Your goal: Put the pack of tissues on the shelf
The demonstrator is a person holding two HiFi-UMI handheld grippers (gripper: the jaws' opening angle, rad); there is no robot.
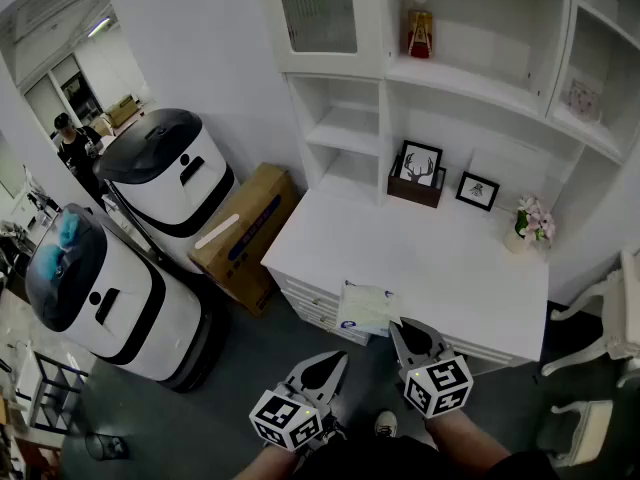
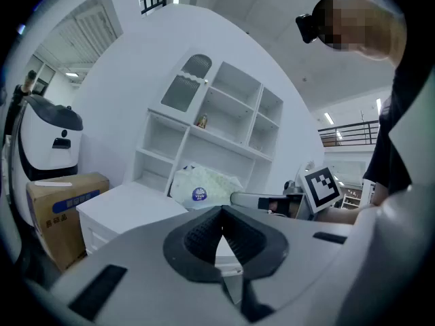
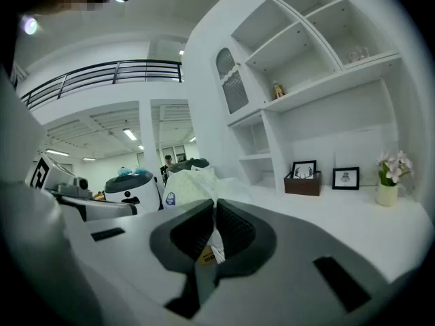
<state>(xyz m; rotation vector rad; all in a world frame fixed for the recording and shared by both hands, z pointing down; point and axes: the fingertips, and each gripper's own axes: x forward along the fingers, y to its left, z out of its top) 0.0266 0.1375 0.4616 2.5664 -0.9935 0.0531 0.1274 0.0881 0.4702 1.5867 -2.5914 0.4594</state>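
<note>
The pack of tissues (image 1: 367, 308) is a soft white plastic pack with a blue round label. It hangs over the front edge of the white cabinet top (image 1: 440, 268), and my right gripper (image 1: 396, 326) is shut on its near edge. In the right gripper view the pack (image 3: 189, 185) bulges just beyond the closed jaws of the right gripper (image 3: 213, 212). My left gripper (image 1: 342, 358) is lower and to the left, in front of the cabinet, shut with nothing in it. The left gripper view shows its jaws closed (image 2: 221, 212) and the pack (image 2: 202, 186) ahead. The shelf unit (image 1: 450, 78) rises behind.
On the cabinet stand two framed pictures (image 1: 420, 165), (image 1: 478, 190) and a flower vase (image 1: 530, 226); a bottle (image 1: 420, 30) sits on an upper shelf. A cardboard box (image 1: 245, 233) and two white robots (image 1: 165, 173), (image 1: 95, 288) are to the left, a white chair (image 1: 610, 318) to the right.
</note>
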